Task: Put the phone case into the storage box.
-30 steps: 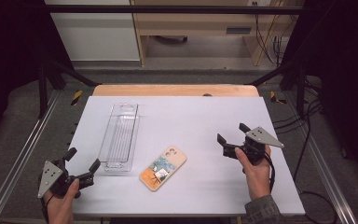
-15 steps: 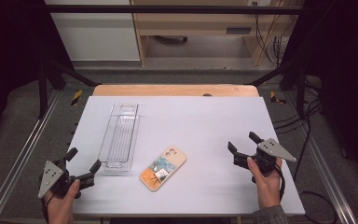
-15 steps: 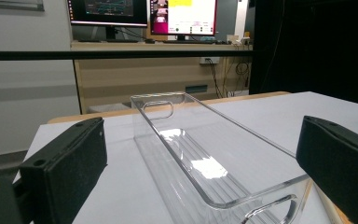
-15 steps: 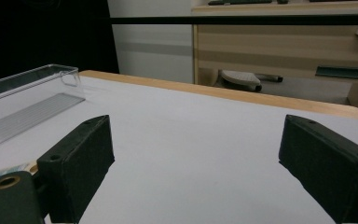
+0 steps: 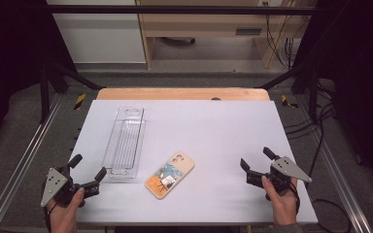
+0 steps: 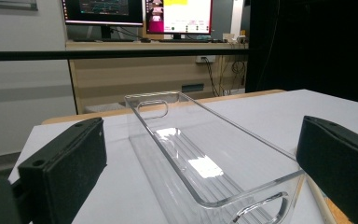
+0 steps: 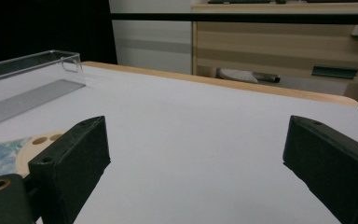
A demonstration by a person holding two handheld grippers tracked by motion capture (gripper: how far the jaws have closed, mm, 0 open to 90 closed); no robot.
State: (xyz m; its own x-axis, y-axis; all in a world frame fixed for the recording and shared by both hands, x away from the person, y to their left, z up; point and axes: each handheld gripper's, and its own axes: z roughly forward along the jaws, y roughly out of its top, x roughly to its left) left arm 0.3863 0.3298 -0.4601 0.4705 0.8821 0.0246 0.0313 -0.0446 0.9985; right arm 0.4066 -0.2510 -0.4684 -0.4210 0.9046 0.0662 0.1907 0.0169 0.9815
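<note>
Lying diagonally, phone case (image 5: 170,174) points its camera end far-right; both hand-held grippers gape wide.

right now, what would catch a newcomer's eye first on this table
Most striking is the phone case, cream with a colourful print, lying alone near the middle of the white table. Just to its left stands a long clear plastic tray, empty, seen close up in the left gripper view. The left gripper and the right gripper sit open at the near corners, touching nothing.
</note>
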